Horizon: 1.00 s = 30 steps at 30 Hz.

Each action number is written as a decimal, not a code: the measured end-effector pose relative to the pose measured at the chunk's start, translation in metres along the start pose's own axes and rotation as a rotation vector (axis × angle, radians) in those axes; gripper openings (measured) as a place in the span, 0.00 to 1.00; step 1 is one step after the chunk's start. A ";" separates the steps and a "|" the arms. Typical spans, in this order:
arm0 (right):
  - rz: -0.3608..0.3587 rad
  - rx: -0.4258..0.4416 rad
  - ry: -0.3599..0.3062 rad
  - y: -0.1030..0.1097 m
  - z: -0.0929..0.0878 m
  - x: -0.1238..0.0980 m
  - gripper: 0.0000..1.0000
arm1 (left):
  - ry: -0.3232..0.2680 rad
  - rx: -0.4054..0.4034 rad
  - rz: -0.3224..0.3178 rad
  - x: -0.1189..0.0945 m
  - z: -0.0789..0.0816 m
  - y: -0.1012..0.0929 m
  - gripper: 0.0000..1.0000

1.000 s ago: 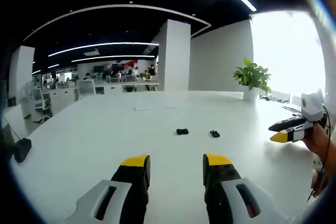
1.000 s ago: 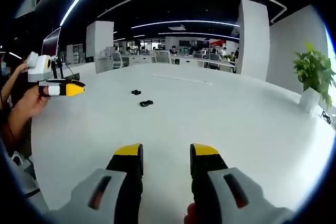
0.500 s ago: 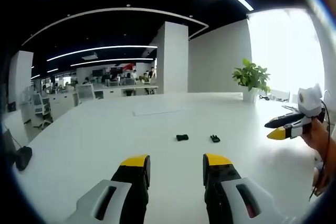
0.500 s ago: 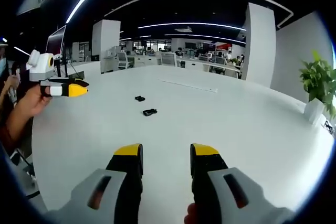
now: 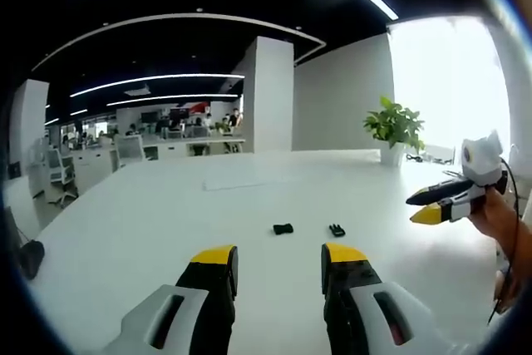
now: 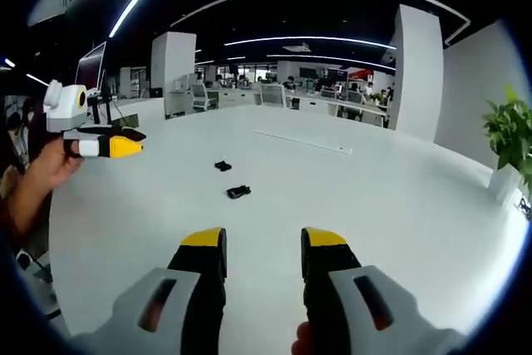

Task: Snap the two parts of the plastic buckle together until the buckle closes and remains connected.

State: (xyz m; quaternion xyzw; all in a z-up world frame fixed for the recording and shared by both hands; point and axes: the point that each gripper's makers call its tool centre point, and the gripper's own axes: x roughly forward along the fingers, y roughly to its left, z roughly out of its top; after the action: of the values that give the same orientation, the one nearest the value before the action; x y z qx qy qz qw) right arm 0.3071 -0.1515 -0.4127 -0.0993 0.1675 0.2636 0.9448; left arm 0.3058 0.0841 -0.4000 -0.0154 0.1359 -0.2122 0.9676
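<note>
Two small black buckle halves, one (image 5: 283, 229) and the other (image 5: 337, 229), sit apart mid-frame on the white surface (image 5: 150, 230), unjoined. Both the left gripper (image 5: 278, 257) and right gripper (image 6: 263, 244) have fingers spread apart, holding nothing.

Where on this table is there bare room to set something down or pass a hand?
Bare tabletop lies between the left gripper and the buckle parts, and beyond them toward the potted plant. The tightest spot is the gap between the two parts.
</note>
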 end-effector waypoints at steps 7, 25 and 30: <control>0.009 0.003 0.008 -0.001 0.001 0.006 0.36 | 0.000 -0.003 -0.007 0.002 0.003 0.004 0.41; 0.024 0.000 0.012 -0.001 0.008 0.021 0.36 | -0.018 -0.010 -0.008 0.009 0.012 0.013 0.41; 0.034 -0.009 0.022 -0.001 0.008 0.028 0.36 | -0.008 -0.005 0.000 0.014 0.008 0.017 0.41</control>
State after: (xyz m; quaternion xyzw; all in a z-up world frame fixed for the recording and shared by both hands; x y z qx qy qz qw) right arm 0.3320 -0.1373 -0.4156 -0.1038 0.1782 0.2794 0.9378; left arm 0.3269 0.0937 -0.3969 -0.0188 0.1327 -0.2117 0.9681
